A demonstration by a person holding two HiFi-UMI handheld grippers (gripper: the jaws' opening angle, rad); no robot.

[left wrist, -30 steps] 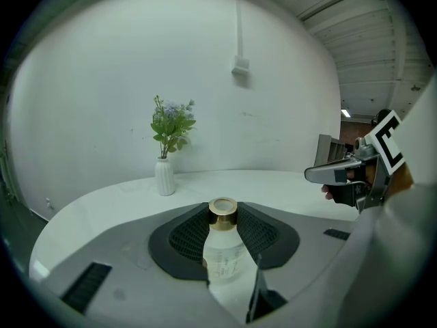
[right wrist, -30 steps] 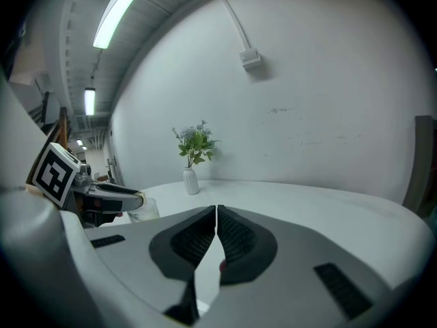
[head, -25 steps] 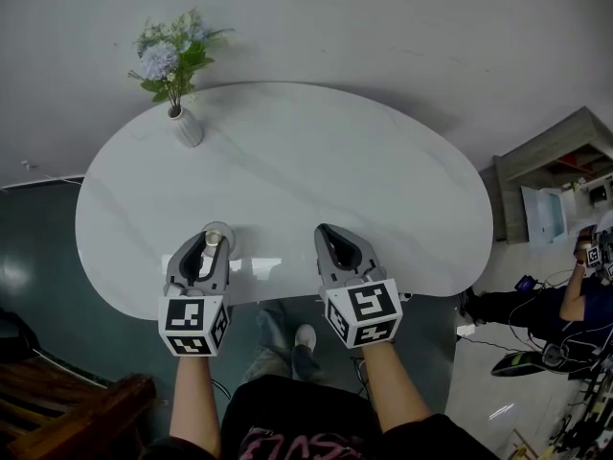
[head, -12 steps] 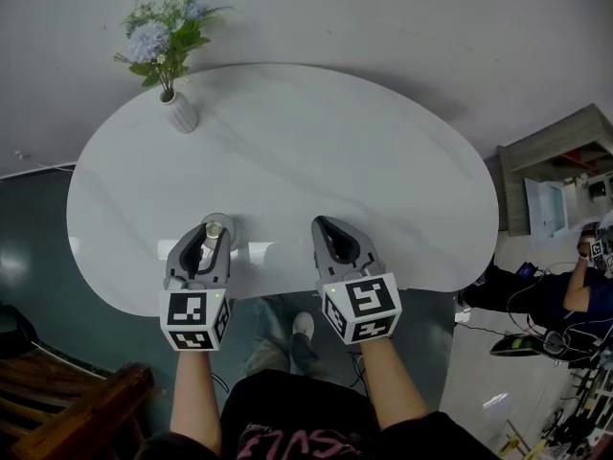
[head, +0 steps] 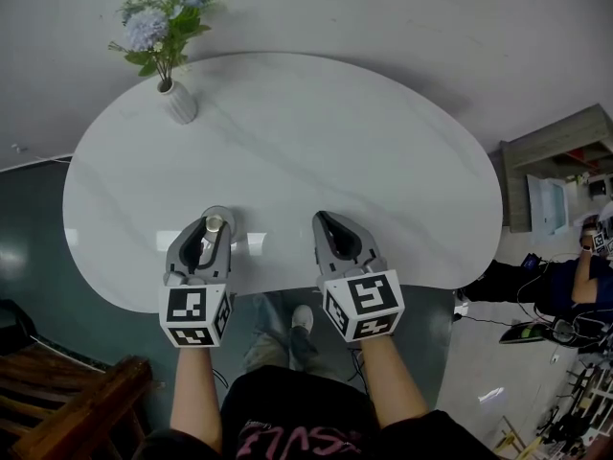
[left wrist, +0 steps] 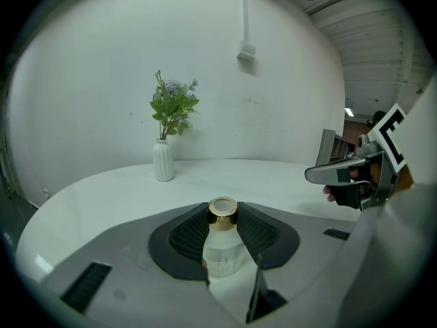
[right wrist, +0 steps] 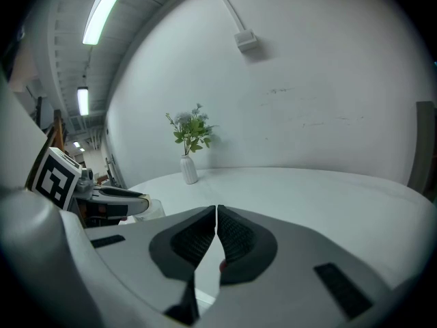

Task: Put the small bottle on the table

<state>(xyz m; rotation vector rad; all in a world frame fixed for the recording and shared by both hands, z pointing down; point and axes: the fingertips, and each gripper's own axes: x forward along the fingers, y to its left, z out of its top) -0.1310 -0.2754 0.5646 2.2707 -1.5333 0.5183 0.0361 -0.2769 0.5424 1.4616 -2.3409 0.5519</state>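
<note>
The small bottle (left wrist: 222, 246) is frosted clear with a gold cap (head: 214, 222). It stands upright between the pads of my left gripper (head: 213, 228), which is shut on it over the near left part of the white oval table (head: 287, 132). The jaws hide the bottle's base, so I cannot tell whether it touches the tabletop. My right gripper (head: 326, 222) hovers beside it near the table's front edge, with its jaws (right wrist: 216, 214) pressed together on nothing. Each gripper shows in the other's view: the right gripper (left wrist: 348, 176) and the left gripper (right wrist: 116, 200).
A white ribbed vase of blue flowers (head: 177, 103) stands at the table's far left, also seen from the left gripper (left wrist: 162, 162) and the right gripper (right wrist: 189, 171). A grey shelf unit (head: 556, 175) and another person (head: 579, 290) are off to the right. A wooden bench (head: 67, 420) is lower left.
The head view has drifted slightly, so the table sits a little higher in frame. My left gripper still holds the bottle in nearly the same spot. The right gripper stays shut.
</note>
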